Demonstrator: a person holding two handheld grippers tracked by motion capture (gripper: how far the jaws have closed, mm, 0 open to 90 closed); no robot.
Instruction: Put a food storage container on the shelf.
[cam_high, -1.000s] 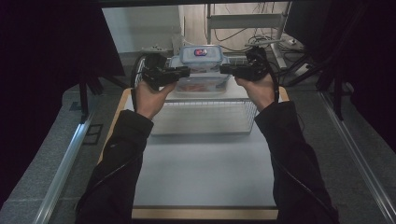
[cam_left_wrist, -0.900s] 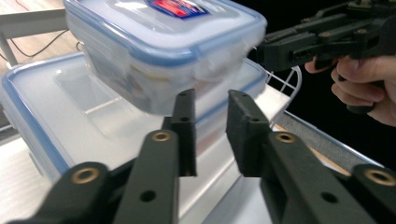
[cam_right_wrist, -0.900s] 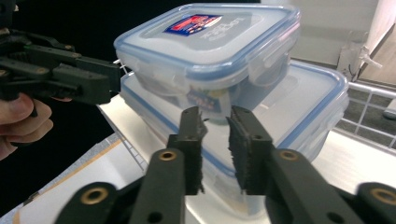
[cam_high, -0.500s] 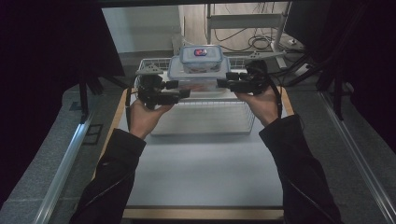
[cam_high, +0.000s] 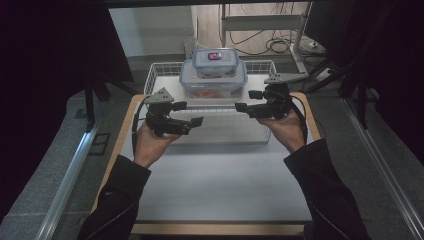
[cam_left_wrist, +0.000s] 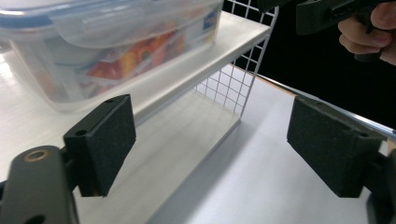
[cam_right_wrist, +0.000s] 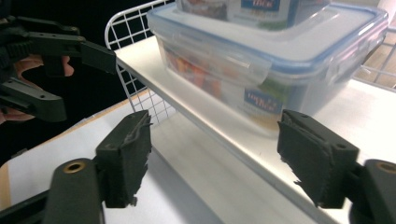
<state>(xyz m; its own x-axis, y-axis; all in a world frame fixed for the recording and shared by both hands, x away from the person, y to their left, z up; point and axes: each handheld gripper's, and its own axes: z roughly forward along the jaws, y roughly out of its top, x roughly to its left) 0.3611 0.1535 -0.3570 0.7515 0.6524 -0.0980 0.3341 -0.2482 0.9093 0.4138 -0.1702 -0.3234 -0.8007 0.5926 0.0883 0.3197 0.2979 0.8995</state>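
Just then the two food boxes sat stacked on the top shelf of a white wire rack (cam_high: 161, 70) at the far side of the table: the large container (cam_high: 212, 80), clear with a blue-rimmed lid and bright packets showing through its wall, and the small container (cam_high: 215, 62) resting on its lid. Both grippers hung in front of the rack, below and nearer the person than the boxes, touching neither. The left gripper (cam_high: 189, 114) pointed inward from the left, the right gripper (cam_high: 247, 100) inward from the right, the two facing each other and well apart. Their jaws had just been opening and stood wide with nothing between them; in the left gripper view the foam pads (cam_left_wrist: 106, 140) framed only the shelf edge and bare tabletop, and in the right gripper view the worn pads (cam_right_wrist: 128, 154) framed the shelf's front and the near wall of the large box.

Around them there was little in the way. The white table (cam_high: 220, 185) was laid on a wooden board whose edge showed at the sides. The rack's mesh end panel stood between the left gripper and the lower shelf space. Behind the rack, cables lay on the floor under a metal frame, and dark curtains closed in both sides.
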